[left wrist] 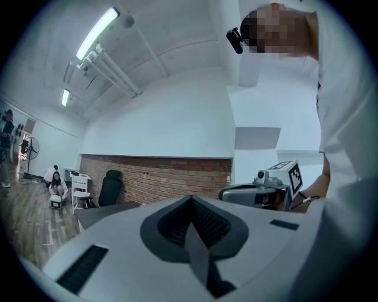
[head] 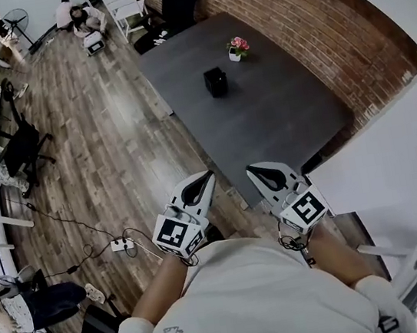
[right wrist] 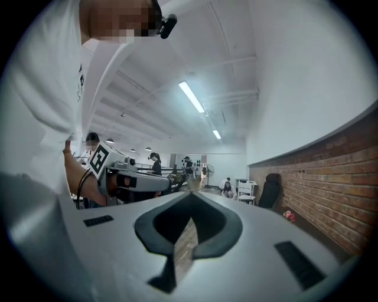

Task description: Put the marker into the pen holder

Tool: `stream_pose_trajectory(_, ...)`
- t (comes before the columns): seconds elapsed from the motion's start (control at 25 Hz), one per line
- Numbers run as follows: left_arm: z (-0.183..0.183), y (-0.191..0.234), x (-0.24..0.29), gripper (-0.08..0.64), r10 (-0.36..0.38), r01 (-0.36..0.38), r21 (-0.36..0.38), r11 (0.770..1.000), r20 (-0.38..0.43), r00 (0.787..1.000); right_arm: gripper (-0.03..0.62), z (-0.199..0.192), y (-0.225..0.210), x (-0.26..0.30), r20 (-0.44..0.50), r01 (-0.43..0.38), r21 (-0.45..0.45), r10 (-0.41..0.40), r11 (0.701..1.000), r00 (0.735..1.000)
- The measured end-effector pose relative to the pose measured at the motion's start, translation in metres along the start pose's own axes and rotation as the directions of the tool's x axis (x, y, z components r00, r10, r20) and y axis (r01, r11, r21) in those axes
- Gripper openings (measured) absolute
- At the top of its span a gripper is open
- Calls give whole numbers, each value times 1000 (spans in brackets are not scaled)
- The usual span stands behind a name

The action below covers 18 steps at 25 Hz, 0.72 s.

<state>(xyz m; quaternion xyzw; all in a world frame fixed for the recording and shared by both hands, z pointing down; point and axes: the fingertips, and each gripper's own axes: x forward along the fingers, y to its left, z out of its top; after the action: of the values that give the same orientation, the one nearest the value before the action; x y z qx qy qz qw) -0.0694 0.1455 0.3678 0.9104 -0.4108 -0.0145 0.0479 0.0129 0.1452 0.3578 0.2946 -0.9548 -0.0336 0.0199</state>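
A black pen holder [head: 215,82] stands on the dark grey table [head: 279,120], well ahead of me. No marker shows in any view. I hold both grippers close to my chest, short of the table's near edge, pointing forward. My left gripper [head: 207,176] is shut with nothing between its jaws, and its own view shows the tips [left wrist: 191,197] meeting. My right gripper [head: 252,169] is shut and empty too, with its tips [right wrist: 190,194] together. Each gripper view shows the other gripper alongside: the right gripper [left wrist: 260,191] and the left gripper [right wrist: 139,180].
A small white pot of pink flowers [head: 237,49] sits on the table beyond the pen holder, near the brick wall [head: 304,23]. A black office chair [head: 176,0] stands at the table's far end. People sit on the wooden floor [head: 82,22] far off. Cables and a power strip [head: 121,245] lie to my left.
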Motion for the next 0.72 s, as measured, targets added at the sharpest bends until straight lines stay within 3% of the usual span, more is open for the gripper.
stream_pose_trajectory(0.36, 0, -75, 9, 11, 37, -37, 1, 999, 23, 999, 5, -3, 2, -73, 13, -17, 7, 17, 1000, 1000)
stream_pose_trajectory(0.72, -10, -114, 2, 11, 62, -62, -13, 998, 14, 998, 5, -5, 8, -115, 19, -23, 24, 23, 999, 1000)
